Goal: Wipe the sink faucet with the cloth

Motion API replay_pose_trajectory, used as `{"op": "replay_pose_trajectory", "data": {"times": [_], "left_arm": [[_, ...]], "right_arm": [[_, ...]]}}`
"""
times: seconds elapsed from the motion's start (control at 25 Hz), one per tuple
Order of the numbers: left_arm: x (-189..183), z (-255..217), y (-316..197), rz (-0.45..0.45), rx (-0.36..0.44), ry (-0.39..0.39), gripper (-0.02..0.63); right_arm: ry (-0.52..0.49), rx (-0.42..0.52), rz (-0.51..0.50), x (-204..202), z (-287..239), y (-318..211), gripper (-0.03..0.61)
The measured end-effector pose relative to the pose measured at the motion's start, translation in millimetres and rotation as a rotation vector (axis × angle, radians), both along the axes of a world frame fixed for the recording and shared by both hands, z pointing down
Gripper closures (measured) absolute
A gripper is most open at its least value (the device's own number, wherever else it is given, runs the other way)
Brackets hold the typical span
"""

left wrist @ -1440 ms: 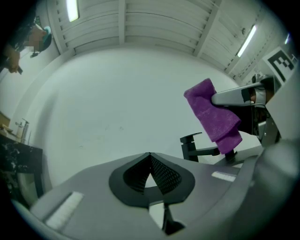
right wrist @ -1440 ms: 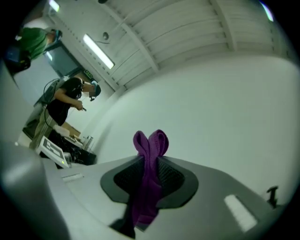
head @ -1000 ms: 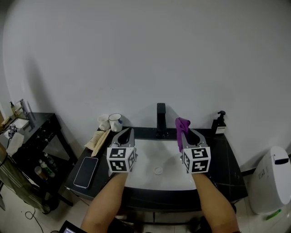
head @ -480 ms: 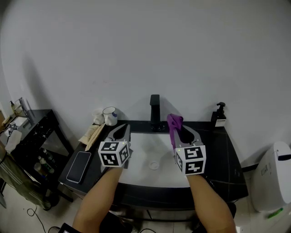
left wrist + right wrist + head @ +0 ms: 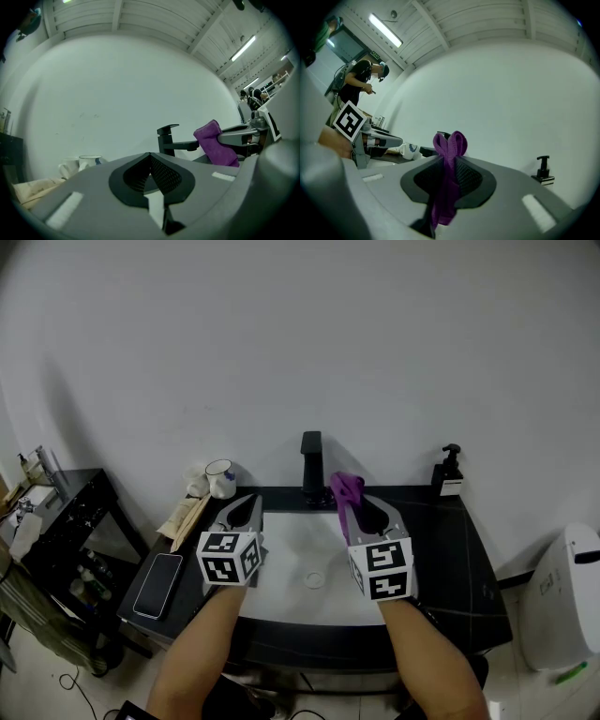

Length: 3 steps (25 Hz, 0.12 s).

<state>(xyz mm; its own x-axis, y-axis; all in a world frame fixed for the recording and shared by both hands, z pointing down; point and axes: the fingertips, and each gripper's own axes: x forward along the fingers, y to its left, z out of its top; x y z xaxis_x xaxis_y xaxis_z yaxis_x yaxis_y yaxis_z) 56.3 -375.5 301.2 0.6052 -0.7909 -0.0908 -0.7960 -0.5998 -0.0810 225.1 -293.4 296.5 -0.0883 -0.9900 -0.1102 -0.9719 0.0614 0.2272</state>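
The black faucet (image 5: 310, 465) stands at the back of the white sink (image 5: 281, 589). My right gripper (image 5: 360, 504) is shut on a purple cloth (image 5: 345, 493), which sticks up from the jaw tips just right of the faucet and short of touching it. In the right gripper view the cloth (image 5: 449, 151) is pinched between the pads and hangs down, hiding most of the faucet. My left gripper (image 5: 247, 510) hovers over the sink's left side, shut with nothing in it. The left gripper view shows the faucet (image 5: 168, 139) ahead and the cloth (image 5: 216, 143) to its right.
A white mug (image 5: 220, 478) and a bundle of packets sit on the dark counter at the back left, and a phone (image 5: 157, 585) lies at the front left. A soap dispenser (image 5: 448, 472) stands at the back right. A black side table (image 5: 66, 512) is at the left, a white appliance (image 5: 577, 596) at the right.
Both grippers have shifted left across the view, as has the whole scene. The right gripper with the cloth has drawn slightly nearer the faucet.
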Motion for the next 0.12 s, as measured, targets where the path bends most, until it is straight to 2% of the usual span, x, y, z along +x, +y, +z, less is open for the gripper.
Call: {"op": "replay_pose_trajectory", "data": {"times": [0.12], "left_arm": [[0.8, -0.6, -0.4, 0.003, 0.001, 0.001, 0.596]], "right_arm": [[0.011, 0.002, 0.006, 0.4, 0.3, -0.4, 0.503]]}}
